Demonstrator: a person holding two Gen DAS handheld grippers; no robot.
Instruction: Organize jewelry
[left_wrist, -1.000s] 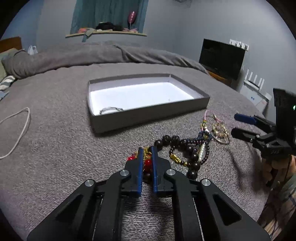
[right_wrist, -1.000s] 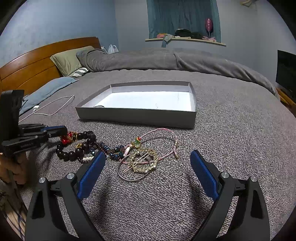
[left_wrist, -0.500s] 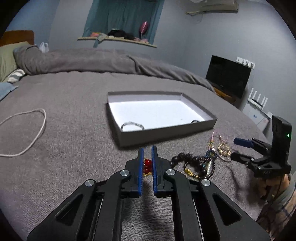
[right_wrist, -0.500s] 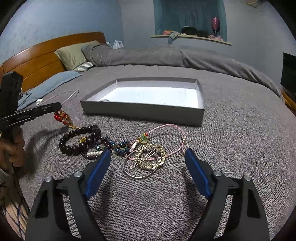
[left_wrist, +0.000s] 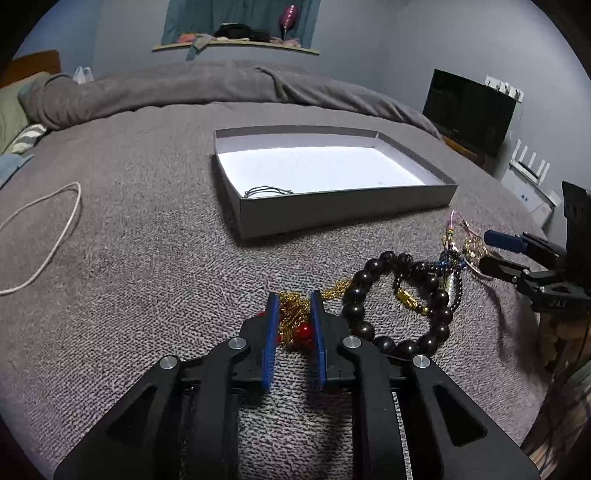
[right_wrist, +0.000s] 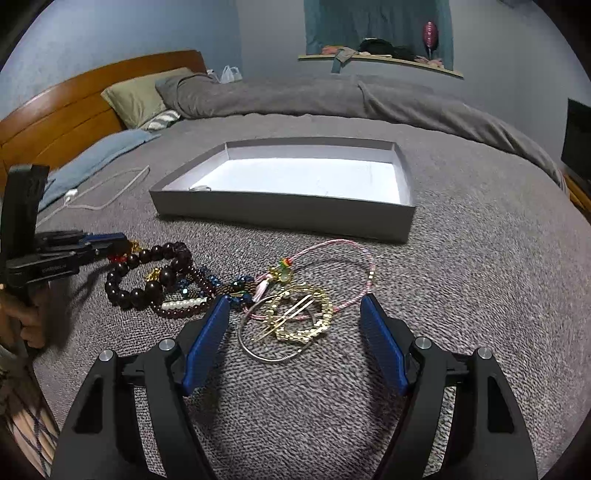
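Dropped back onto bed (left_wrist: 147, 258): gold chain with red beads (left_wrist: 295, 321), left claw (left_wrist: 293, 299) just opening, released; regrasp needed.

A white cable (left_wrist: 48, 236) loops on the grey blanket (left_wrist: 147, 258) — beyond, a wooden headboard (right_wrist: 74, 110), green pillow (right_wrist: 140, 96), dark television (left_wrist: 469, 110).

Black gripper (right_wrist: 291, 325), blue fingers (right_wrist: 207, 339)
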